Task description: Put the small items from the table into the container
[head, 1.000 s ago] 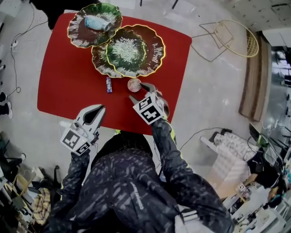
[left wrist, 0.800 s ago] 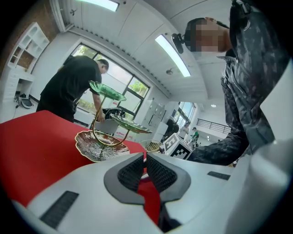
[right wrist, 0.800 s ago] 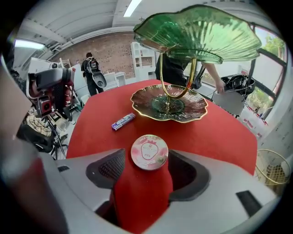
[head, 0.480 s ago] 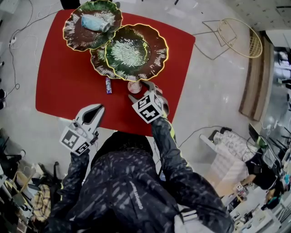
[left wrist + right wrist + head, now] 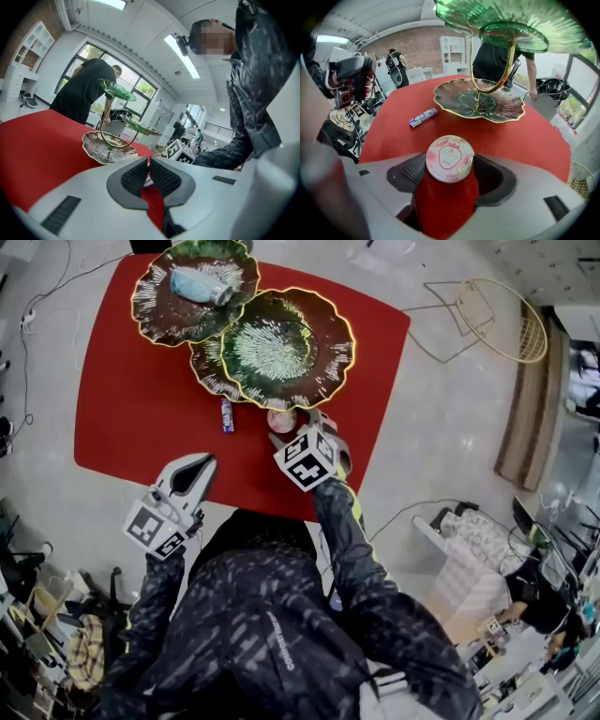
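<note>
One pink tub (image 5: 450, 158) sits between my right gripper (image 5: 292, 426) jaws, spread wide. One candy stick (image 5: 423, 117) nearby, three dishes (image 5: 286, 348). Left gripper (image 5: 148, 161) is pinched closed on nothing.

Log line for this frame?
right hand-held gripper: open, straddling round pink-lidded cup on red table | left hand-held gripper: shut, empty

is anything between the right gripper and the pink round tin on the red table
Nothing visible. The pink round strawberry-lid tin sits between the open jaws of the right gripper on the red table. The purple wrapped candy stick lies apart, beyond the jaws to the left.
</note>
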